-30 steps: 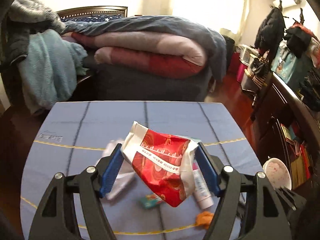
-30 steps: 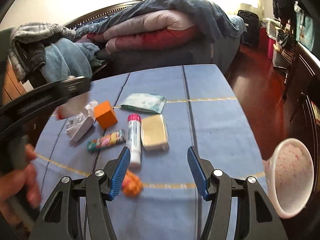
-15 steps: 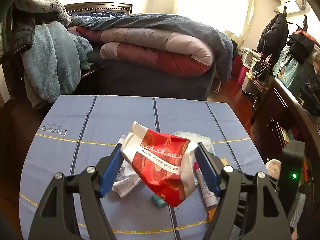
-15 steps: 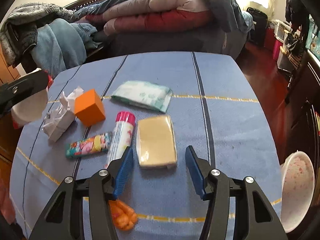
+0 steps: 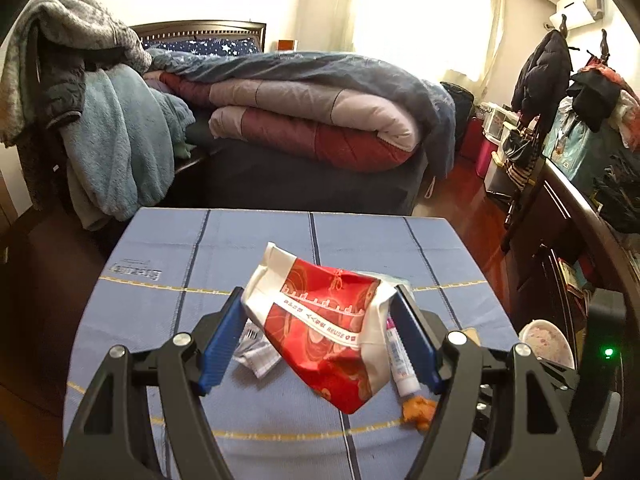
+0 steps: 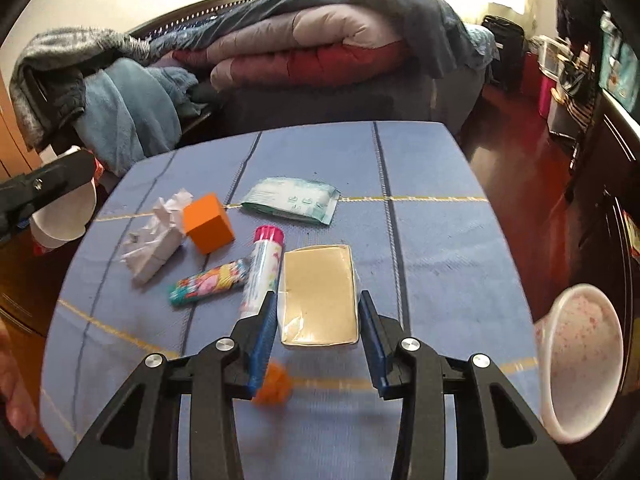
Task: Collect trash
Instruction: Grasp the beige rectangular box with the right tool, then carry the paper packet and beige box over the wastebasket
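Right wrist view: the right gripper point(image 6: 316, 320) has been narrowing its fingers around, not yet pinching, the flat tan plastic-wrapped packet point(image 6: 318, 294) on the blue desk point(image 6: 440, 240), while the left gripper point(image 5: 320, 332) pinches the red-and-white paper bag point(image 5: 324, 328), likely the trash collector.

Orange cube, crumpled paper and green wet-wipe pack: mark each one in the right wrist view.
orange cube point(image 6: 208, 229): right wrist view, on its front face.
crumpled paper point(image 6: 154, 240): right wrist view, on its middle folds.
green wet-wipe pack point(image 6: 291, 199): right wrist view, on its top face.
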Tool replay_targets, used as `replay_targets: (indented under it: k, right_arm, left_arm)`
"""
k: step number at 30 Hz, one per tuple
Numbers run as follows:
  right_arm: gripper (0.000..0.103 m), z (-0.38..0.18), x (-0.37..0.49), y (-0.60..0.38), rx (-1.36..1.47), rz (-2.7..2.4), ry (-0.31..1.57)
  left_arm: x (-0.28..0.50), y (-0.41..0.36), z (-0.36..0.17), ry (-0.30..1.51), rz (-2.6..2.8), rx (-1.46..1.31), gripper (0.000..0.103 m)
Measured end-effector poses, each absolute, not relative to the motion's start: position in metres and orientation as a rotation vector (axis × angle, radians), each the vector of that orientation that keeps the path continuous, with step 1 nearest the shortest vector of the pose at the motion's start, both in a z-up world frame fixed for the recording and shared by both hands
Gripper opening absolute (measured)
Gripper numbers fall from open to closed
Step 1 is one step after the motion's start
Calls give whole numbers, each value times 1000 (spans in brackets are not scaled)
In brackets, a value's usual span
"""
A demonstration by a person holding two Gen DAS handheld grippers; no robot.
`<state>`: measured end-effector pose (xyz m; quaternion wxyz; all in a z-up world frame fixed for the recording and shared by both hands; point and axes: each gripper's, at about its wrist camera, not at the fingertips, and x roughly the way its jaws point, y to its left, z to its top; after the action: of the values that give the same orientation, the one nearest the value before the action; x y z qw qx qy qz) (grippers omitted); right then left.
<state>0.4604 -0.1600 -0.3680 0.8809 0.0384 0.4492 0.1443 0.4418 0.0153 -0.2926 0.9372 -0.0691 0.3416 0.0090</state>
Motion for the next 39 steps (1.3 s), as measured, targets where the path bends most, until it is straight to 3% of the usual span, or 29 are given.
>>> replay_targets:
  k: [10,19,39]
  right_arm:
    - [41,-324,391,-201,166,273,899]
    - [41,-296,345,-266,206,170,836]
    - [41,-327,338,-428,311,-142,804]
  left_arm:
    - [385,-17,-249,651,-48,-125,73]
    - [361,-101,-222,604,-217,-86,73]
    - [407,-304,-262,657,-517,65,73]
